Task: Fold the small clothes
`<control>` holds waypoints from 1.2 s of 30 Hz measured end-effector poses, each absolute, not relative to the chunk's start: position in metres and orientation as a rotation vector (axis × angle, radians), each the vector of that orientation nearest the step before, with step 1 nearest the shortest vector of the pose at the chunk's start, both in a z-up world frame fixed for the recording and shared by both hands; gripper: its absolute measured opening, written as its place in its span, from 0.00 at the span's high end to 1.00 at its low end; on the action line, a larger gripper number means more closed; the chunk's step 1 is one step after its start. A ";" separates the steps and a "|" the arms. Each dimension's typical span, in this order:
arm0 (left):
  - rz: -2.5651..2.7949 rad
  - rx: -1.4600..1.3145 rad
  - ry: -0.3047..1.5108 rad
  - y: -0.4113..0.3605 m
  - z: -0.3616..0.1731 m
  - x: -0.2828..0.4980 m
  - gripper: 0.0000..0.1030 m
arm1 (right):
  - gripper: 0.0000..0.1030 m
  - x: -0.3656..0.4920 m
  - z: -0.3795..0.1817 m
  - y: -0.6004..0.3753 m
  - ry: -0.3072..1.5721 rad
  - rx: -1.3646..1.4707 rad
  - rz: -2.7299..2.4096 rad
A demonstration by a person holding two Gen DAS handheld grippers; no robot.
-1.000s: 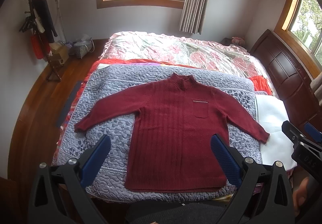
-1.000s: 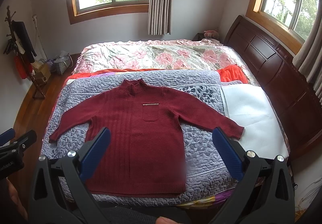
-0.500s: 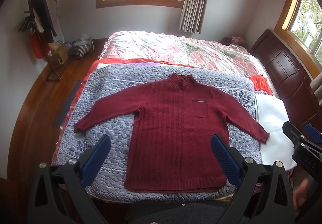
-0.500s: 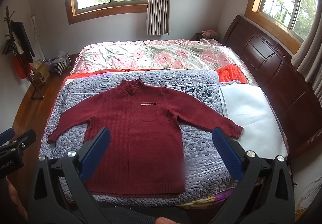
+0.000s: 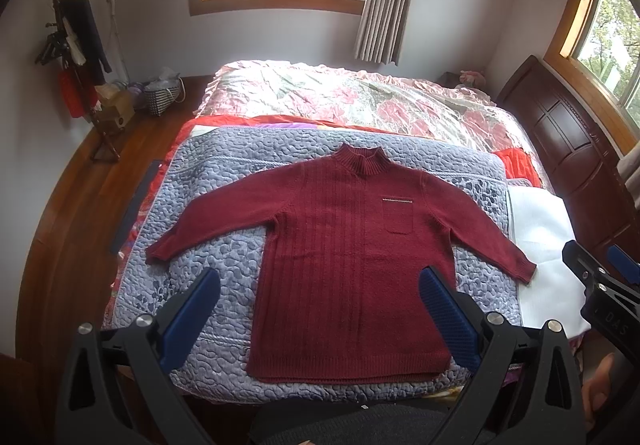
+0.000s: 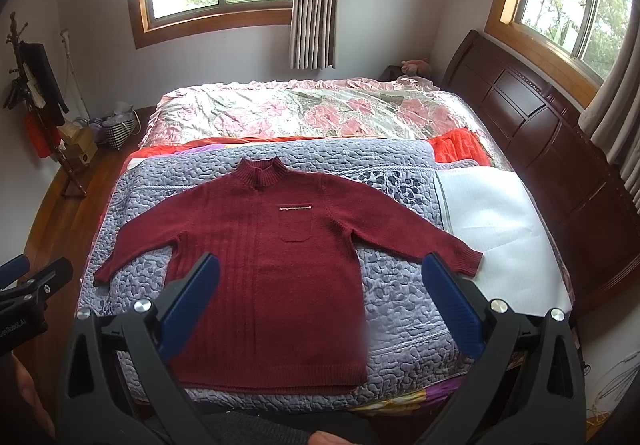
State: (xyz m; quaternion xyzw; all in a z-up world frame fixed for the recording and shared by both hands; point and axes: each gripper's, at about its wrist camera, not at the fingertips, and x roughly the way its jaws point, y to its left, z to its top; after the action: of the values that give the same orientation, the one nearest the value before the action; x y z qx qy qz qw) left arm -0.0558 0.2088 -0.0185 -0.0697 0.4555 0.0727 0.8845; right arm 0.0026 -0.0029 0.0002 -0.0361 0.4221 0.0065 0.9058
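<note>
Nothing moved; maroon sweater (image 5: 344, 265) flat, sleeves spread, on quilt (image 5: 224, 257); both grippers' fingers wide, empty

My 2 tongs carry blue ribbed pads (image 5: 448, 317) on black frames. The sweater (image 5: 352, 265) is dark red, rib-knit. The quilt (image 5: 224, 257) beneath is lavender-grey, pebble-stitched. The far bedspread (image 6: 304, 113) is pink-and-grey floral.
</note>
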 end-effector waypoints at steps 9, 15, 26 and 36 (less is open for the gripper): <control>0.145 -0.142 0.957 0.206 -0.023 -0.050 0.04 | 0.03 0.009 -0.001 -0.006 0.881 -0.072 0.010; 0.144 -0.142 0.959 0.206 -0.025 -0.050 0.04 | 0.03 0.012 -0.001 -0.003 0.888 -0.073 0.010; 0.143 -0.146 0.979 0.210 -0.031 -0.038 0.04 | 0.03 0.026 -0.005 0.002 0.910 -0.075 0.012; 0.146 -0.150 0.991 0.214 -0.033 -0.030 0.04 | 0.03 0.035 -0.006 0.004 0.918 -0.079 0.017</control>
State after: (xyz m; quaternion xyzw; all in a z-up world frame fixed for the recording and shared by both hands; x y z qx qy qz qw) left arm -0.0297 0.2136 -0.0328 -0.0718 0.4747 0.0700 0.8744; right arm 0.0351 0.0043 -0.0064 -0.0382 0.4428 0.0081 0.8958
